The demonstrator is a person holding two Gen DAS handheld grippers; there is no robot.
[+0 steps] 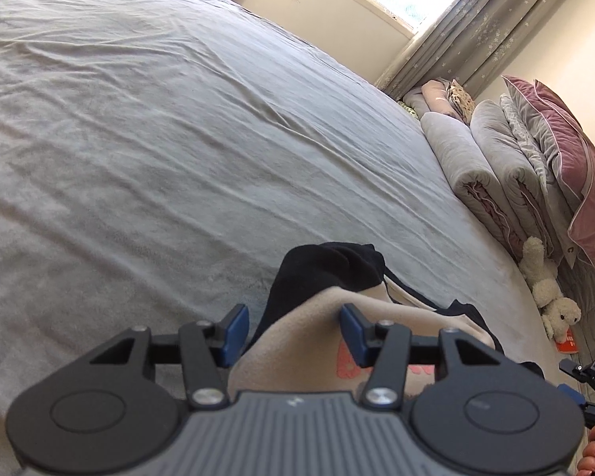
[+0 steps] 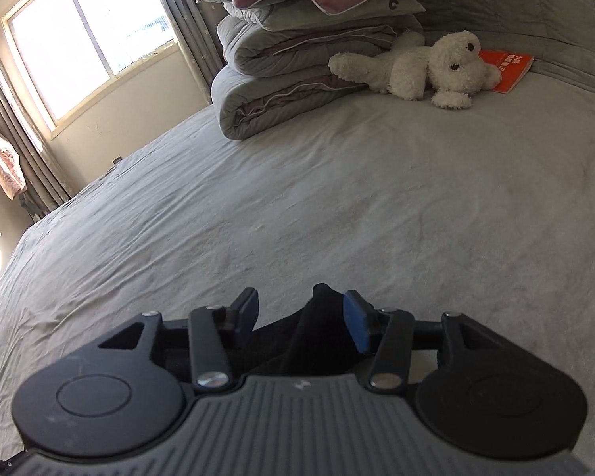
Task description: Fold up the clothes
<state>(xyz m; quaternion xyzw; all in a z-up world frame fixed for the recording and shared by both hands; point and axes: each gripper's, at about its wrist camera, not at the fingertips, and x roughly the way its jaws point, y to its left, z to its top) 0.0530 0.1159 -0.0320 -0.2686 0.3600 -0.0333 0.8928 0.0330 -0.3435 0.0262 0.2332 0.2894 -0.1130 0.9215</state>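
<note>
soft garment bunched under both sets of jaws

the garment (image 1: 329,329) lies on the bed (image 1: 158,139), gathered in a heap just ahead of and beneath the left gripper (image 1: 293,331). its beige inside face, with a bit of pink print, fills the gap between the left jaws, and a black fold rises just past the tips. the left jaws stand partly apart; the right-hand pad touches the beige cloth while the other pad looks clear of it, so this does not read as a grip.

in the right wrist view, a ridge of the same black cloth (image 2: 317,329) stands up between the jaws of the right gripper (image 2: 299,315), nearer the right-hand pad. those jaws are also partly apart, with bare sheet showing beside the left-hand pad, so nothing is pinched there.

by its look the garment is light, limp knit: it will sag, crumple and drag on the sheet rather than hold a shape. it is not fragile and not slippery. a hold on the middle of the bunch would only lift a lump; better to find a hem or shoulder edge at each side and pinch a single layer, so the cloth hangs flat between the two grippers.
</note>
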